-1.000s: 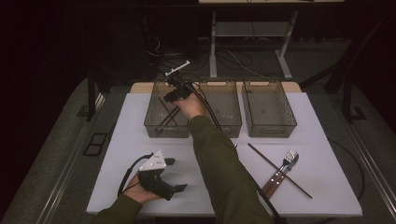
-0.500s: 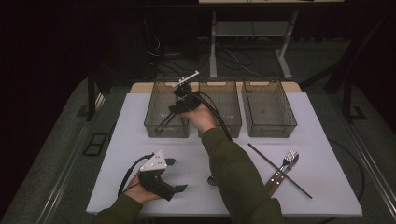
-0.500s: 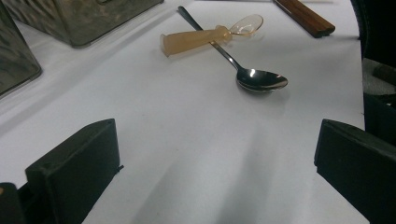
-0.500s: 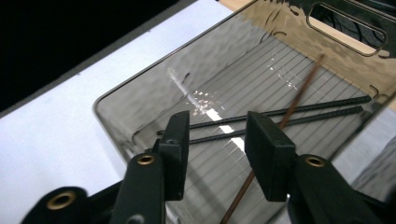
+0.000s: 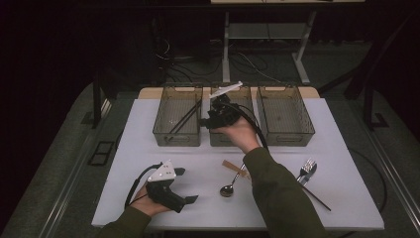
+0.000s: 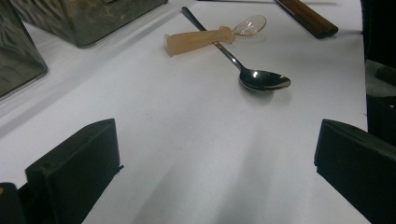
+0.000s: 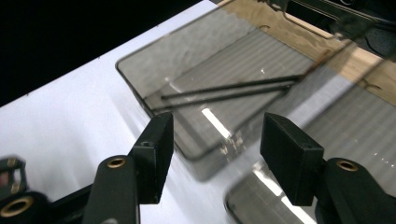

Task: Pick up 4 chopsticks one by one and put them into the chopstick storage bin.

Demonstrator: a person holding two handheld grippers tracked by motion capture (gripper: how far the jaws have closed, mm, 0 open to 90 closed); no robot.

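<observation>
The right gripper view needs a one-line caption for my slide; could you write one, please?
Open right gripper, nothing between its jaws, above the left bin holding two black chopsticks.

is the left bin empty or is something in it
Not empty. The left bin holds two black chopsticks lying slantwise on its ribbed floor; the right gripper hangs open above its corner.

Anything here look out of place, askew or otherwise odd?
Little stands out. The metal spoon lies crossed over the translucent plastic spoon on the table, touching it, rather than apart. The chopsticks lean diagonally in the left bin.
</observation>
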